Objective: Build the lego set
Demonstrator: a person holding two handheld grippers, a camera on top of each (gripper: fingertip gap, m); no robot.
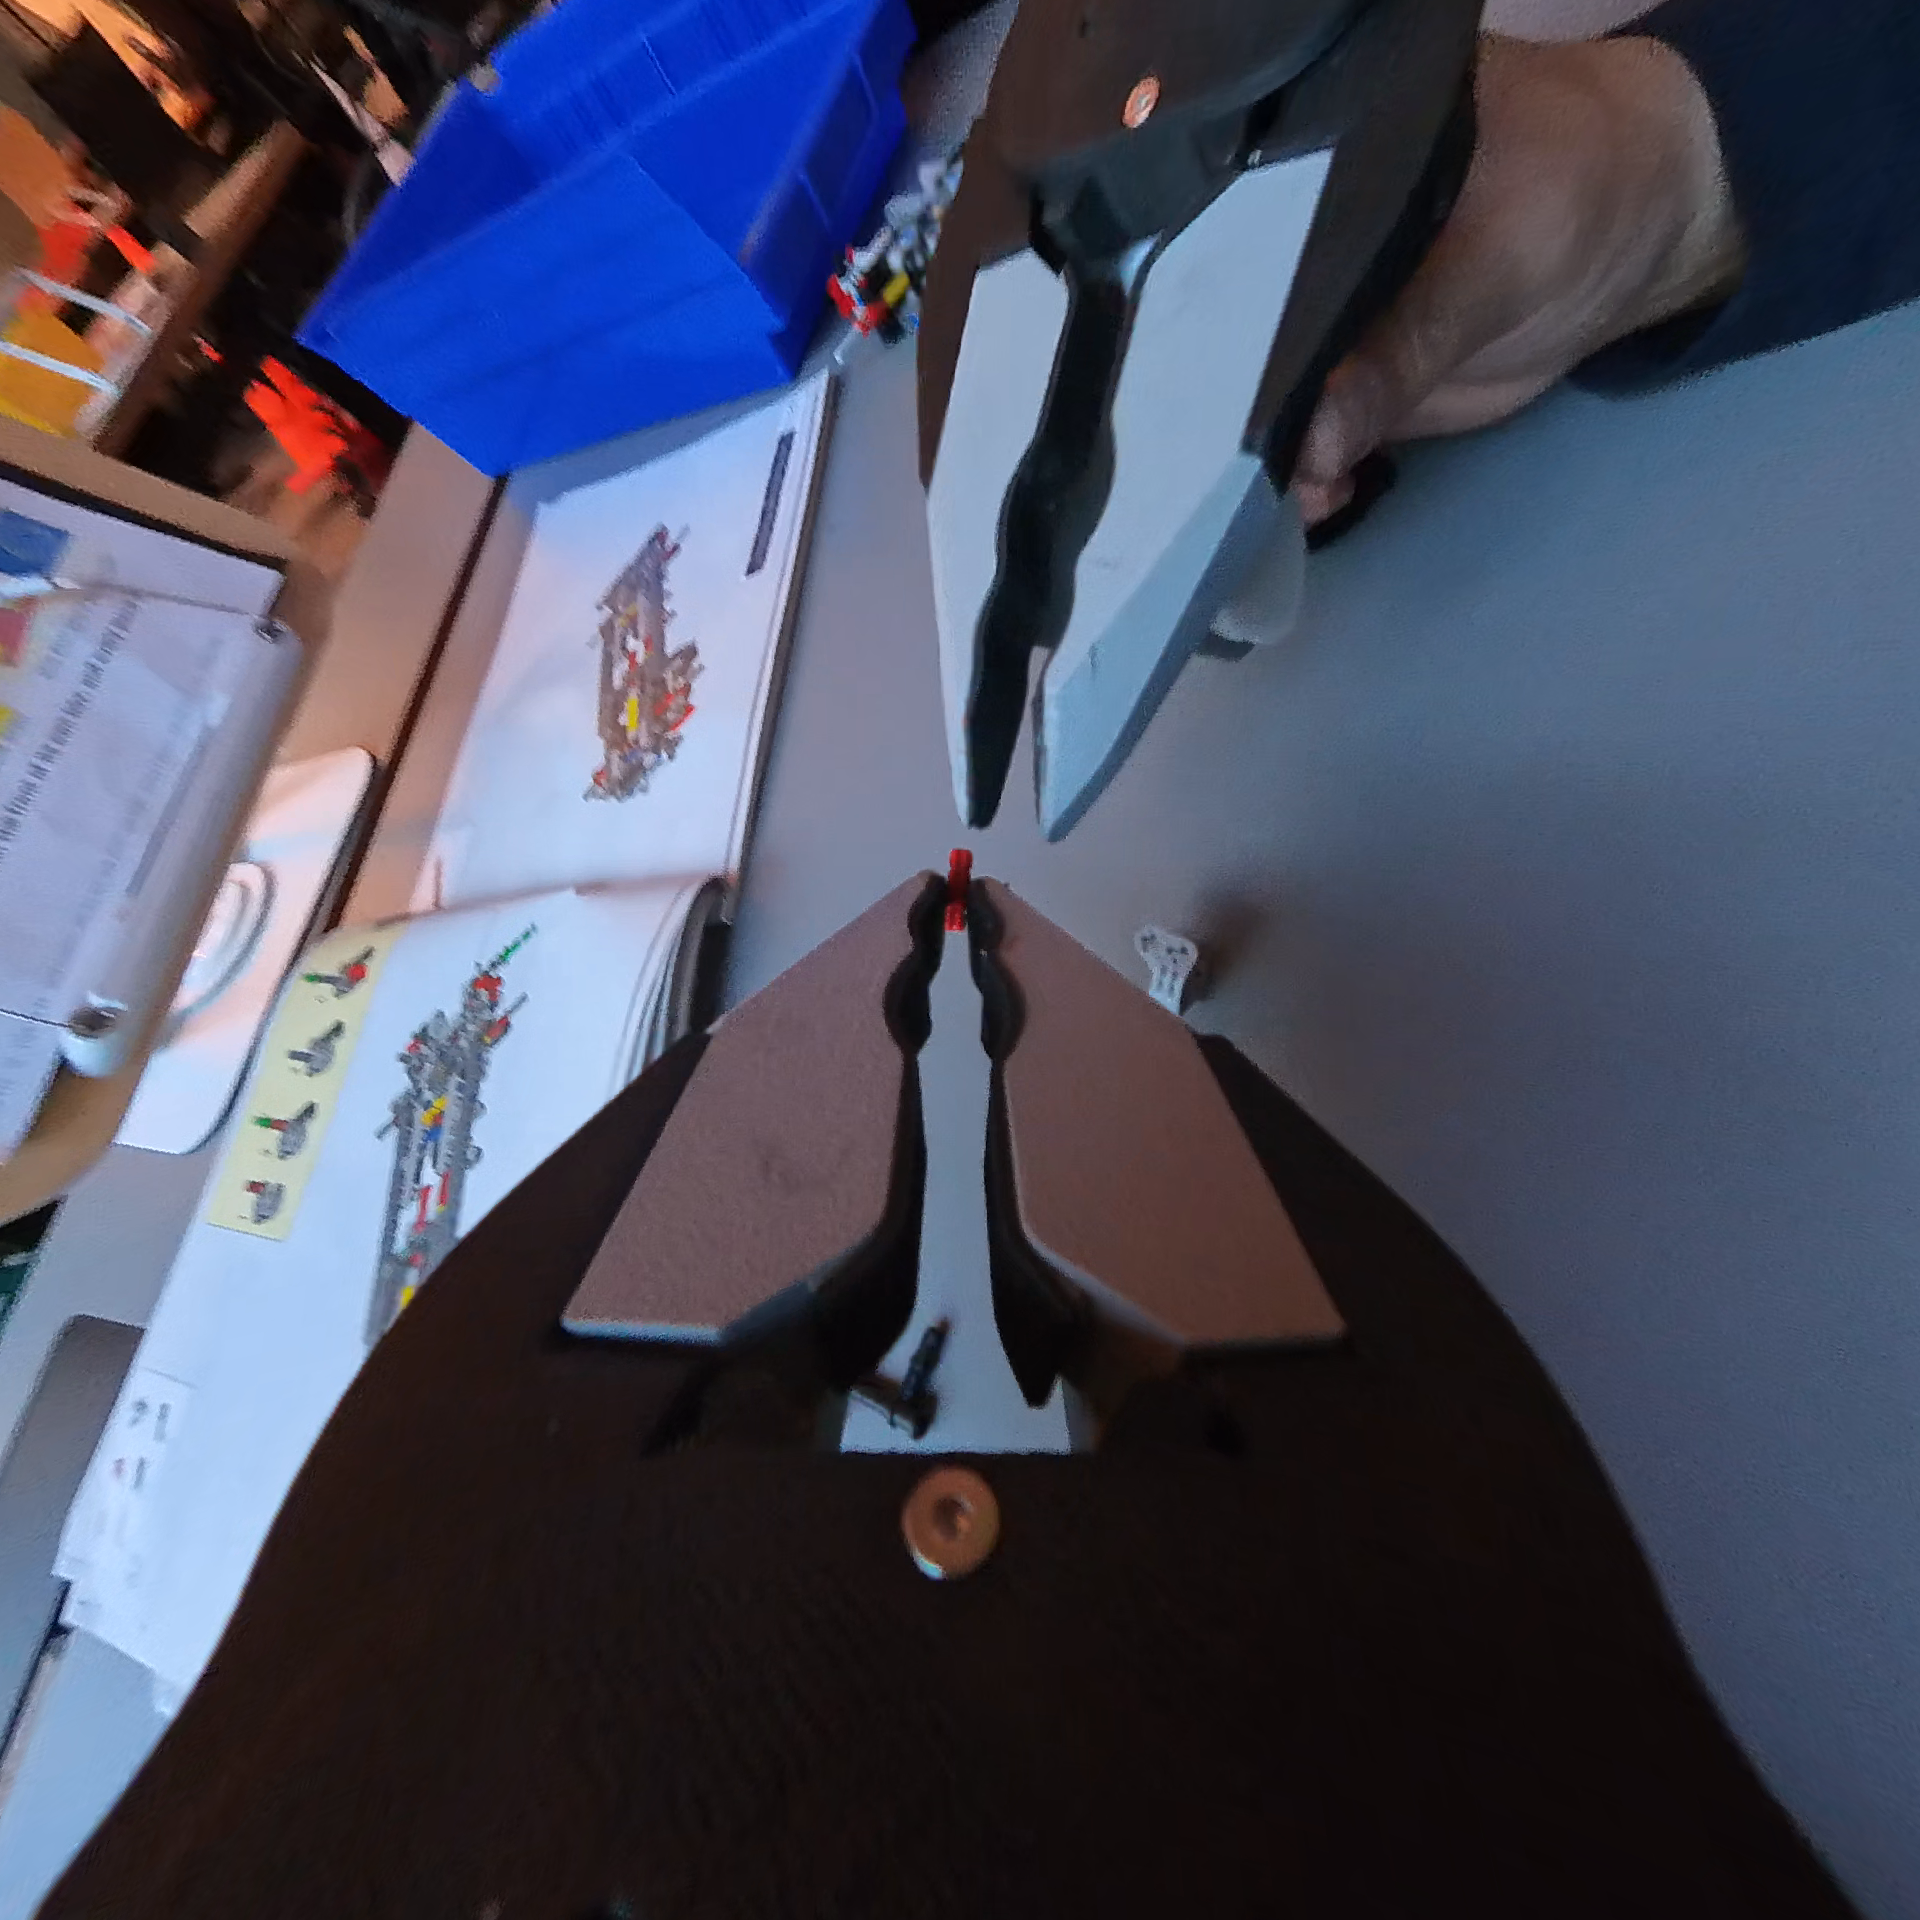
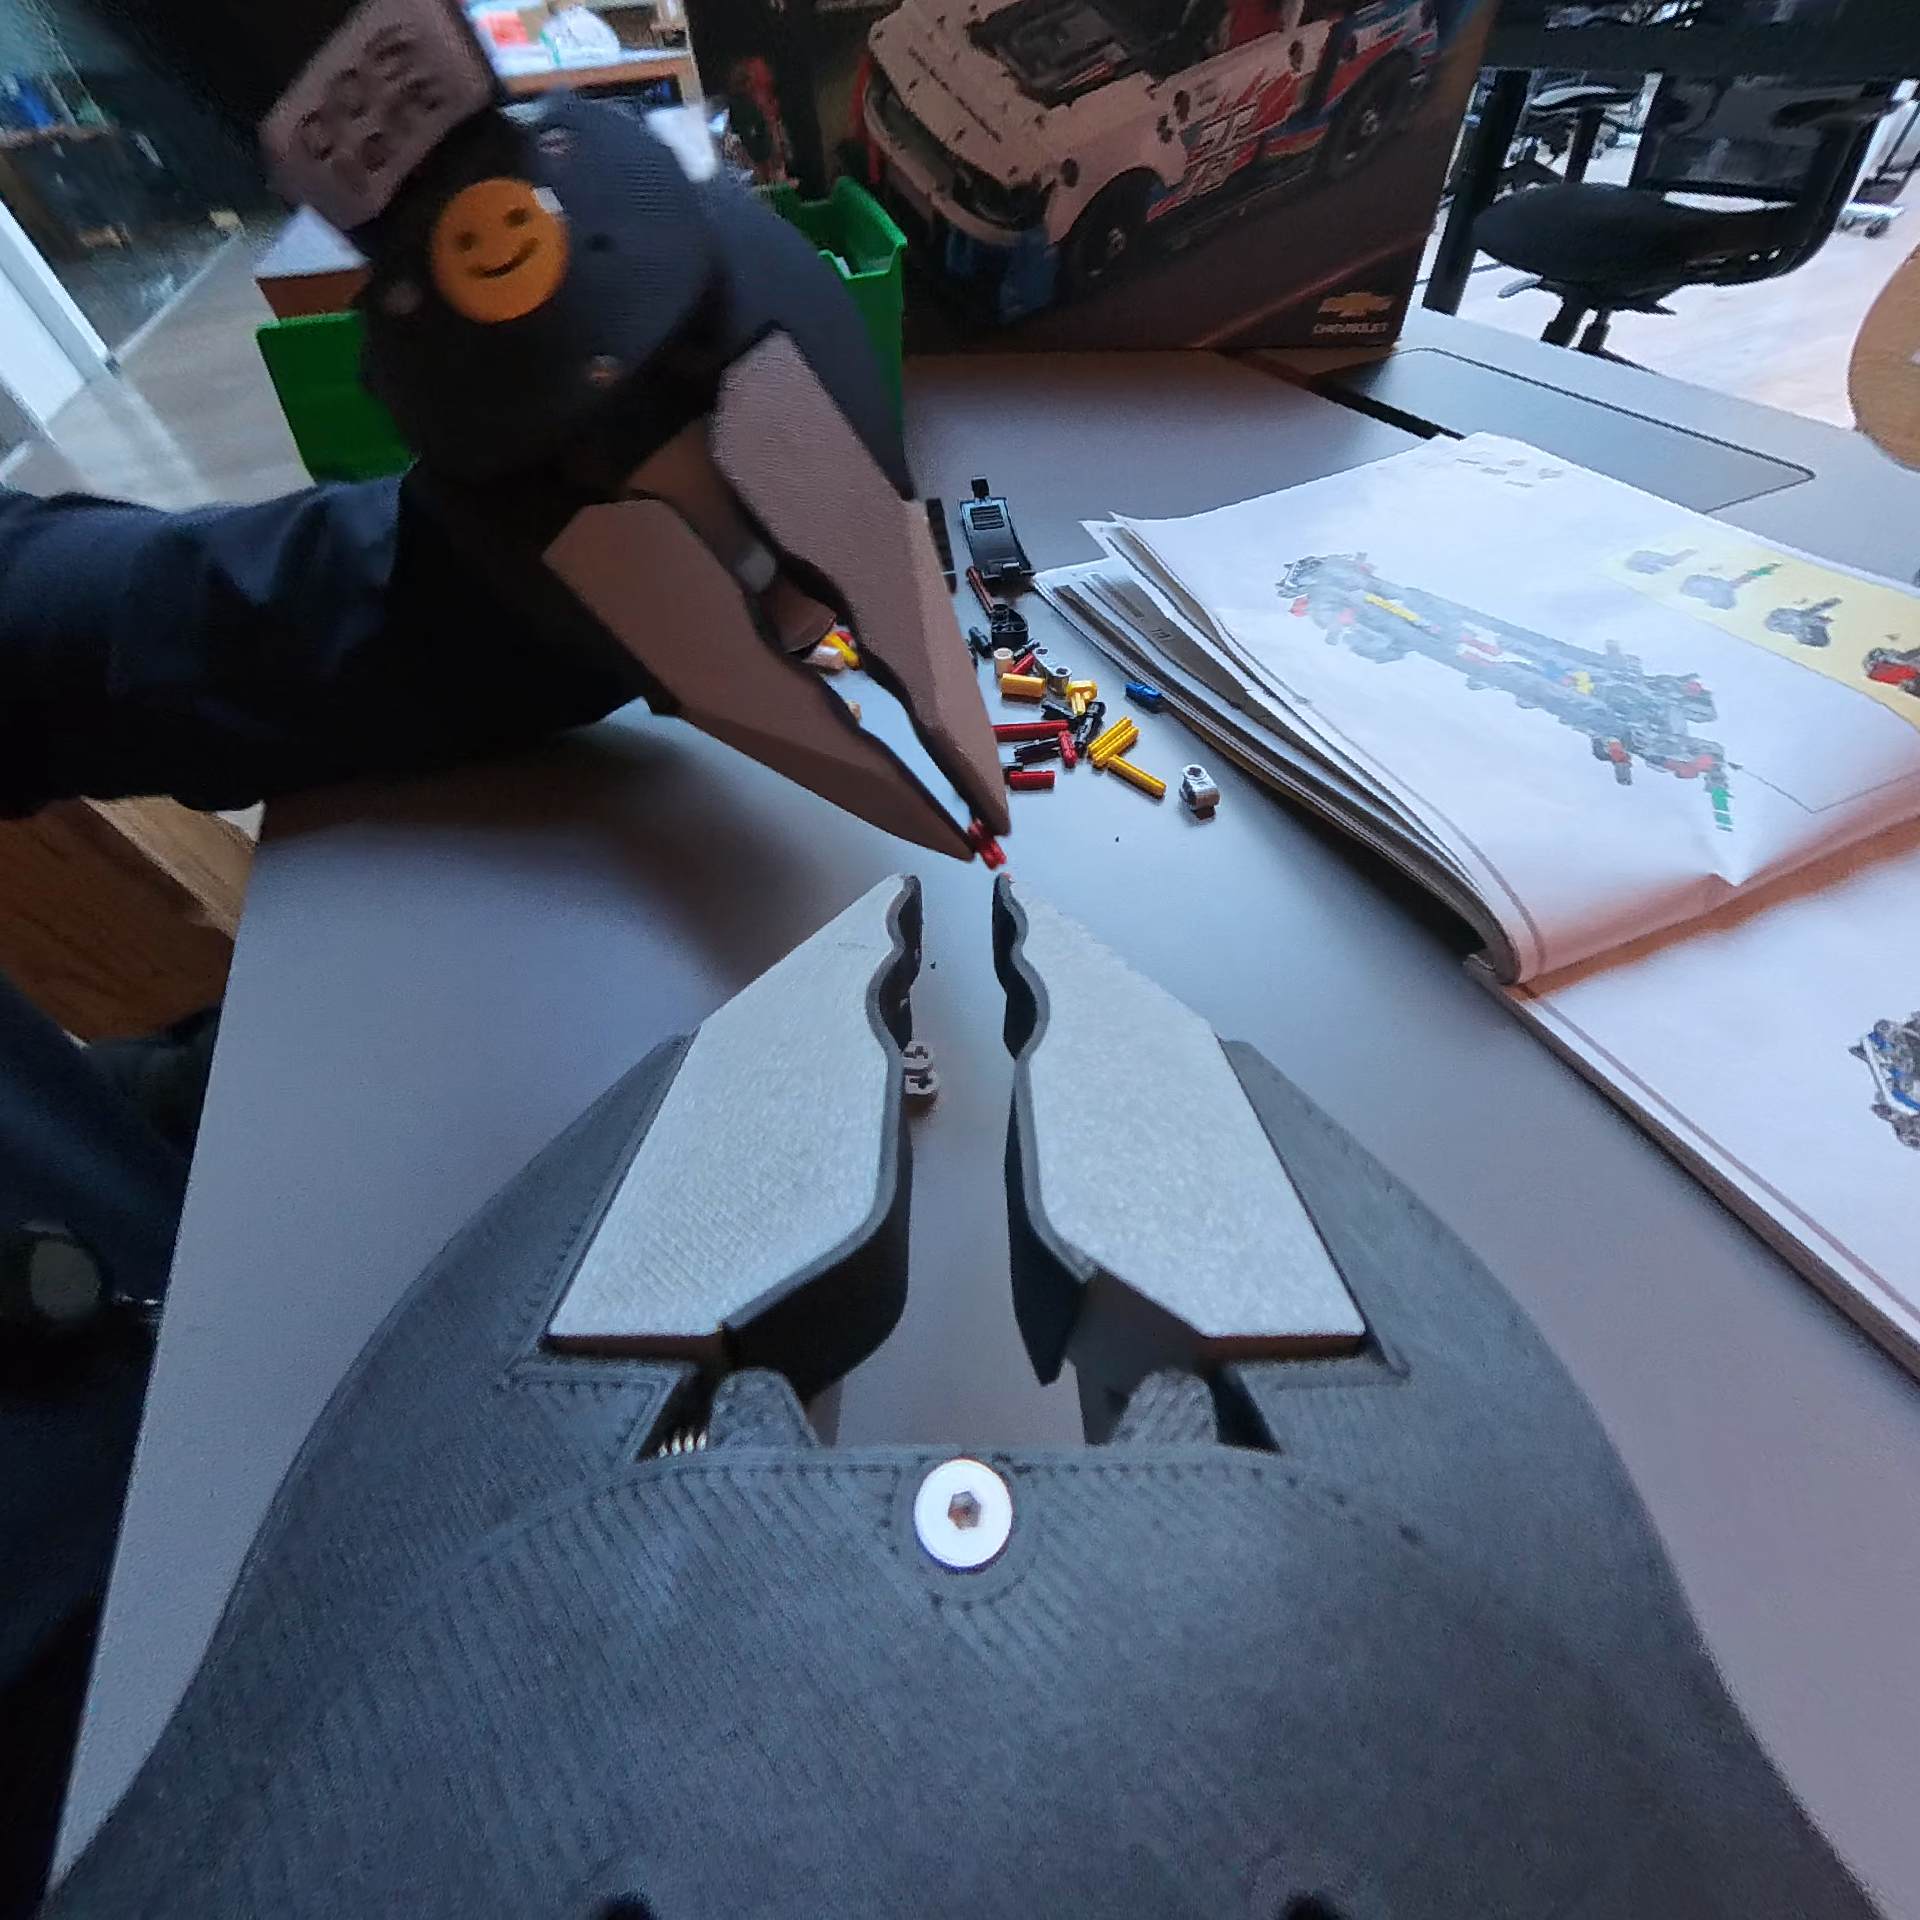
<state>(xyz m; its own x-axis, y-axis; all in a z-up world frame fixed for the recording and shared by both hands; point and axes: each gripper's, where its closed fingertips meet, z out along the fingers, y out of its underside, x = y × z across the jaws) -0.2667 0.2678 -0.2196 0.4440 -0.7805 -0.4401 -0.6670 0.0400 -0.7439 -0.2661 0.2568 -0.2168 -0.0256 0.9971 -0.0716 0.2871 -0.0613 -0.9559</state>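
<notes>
Grey and matte, the surface (image 2: pixel 1351 1143) carries an open instruction booklet (image 2: pixel 1558 748) along one side and a scatter of small red, yellow and black building-toy pins (image 2: pixel 1081 727) beyond my tools. My left tool (image 1: pixel 958 896) is pinched tight on a small red pin (image 1: pixel 958 888), both pads pressed against it, its end poking out past the tips. My right tool (image 2: pixel 956 894) points at it tip to tip, just short of touching, fingers a narrow gap apart and gripping nothing. A small grey connector piece (image 2: pixel 918 1072) lies on the surface under the right tool's fingers. A blue bin (image 1: pixel 644 208) stands farther back.
</notes>
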